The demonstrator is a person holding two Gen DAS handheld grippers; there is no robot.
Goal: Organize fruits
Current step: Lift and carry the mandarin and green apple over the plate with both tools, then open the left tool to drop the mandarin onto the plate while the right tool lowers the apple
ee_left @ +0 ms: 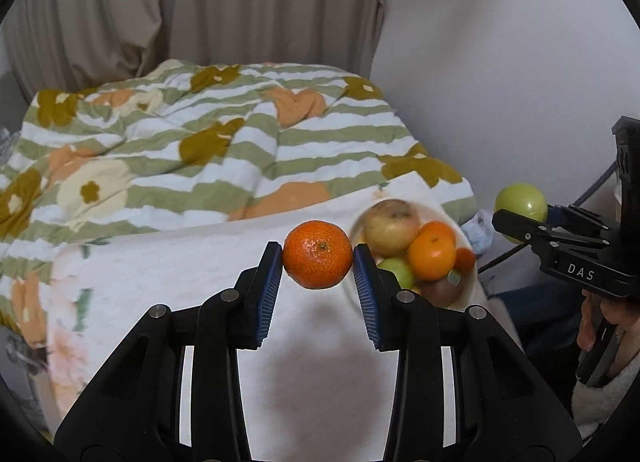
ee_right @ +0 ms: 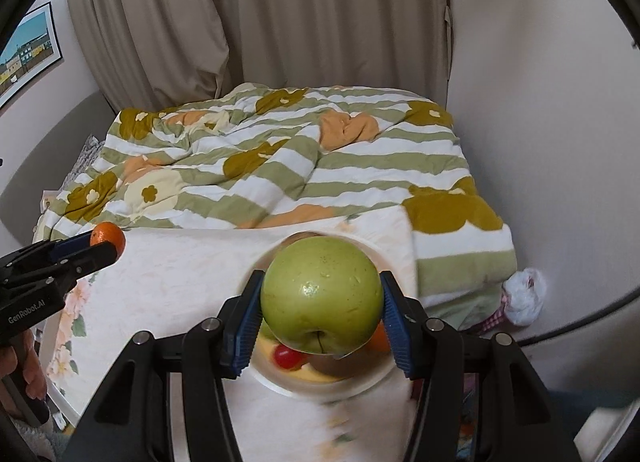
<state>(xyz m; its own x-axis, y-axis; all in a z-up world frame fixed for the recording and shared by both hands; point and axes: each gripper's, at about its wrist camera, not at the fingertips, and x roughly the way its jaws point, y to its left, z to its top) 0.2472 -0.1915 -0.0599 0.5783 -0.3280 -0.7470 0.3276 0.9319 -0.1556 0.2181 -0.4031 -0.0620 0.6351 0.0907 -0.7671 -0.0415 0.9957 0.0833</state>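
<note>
My left gripper [ee_left: 318, 256] is shut on an orange mandarin [ee_left: 318, 254], held above the white cloth beside the bowl. My right gripper [ee_right: 322, 302] is shut on a green apple [ee_right: 320, 298], held right above the white fruit bowl [ee_right: 276, 380]. The bowl [ee_left: 466, 290] holds an apple [ee_left: 390, 225], an orange [ee_left: 432, 250], a green apple [ee_left: 394, 272] and other fruit. In the left wrist view the right gripper [ee_left: 516, 223] with the green apple [ee_left: 520, 199] is at the right. In the right wrist view the left gripper [ee_right: 102, 248] with the mandarin [ee_right: 107, 238] is at the left.
The bowl stands on a white floral cloth [ee_left: 192, 262] over a low surface at the foot of a bed with a striped flowered quilt [ee_right: 280, 165]. Curtains [ee_right: 280, 13] hang behind. A white wall [ee_right: 552, 101] is at the right, and a crumpled white bag [ee_right: 524, 296] lies below it.
</note>
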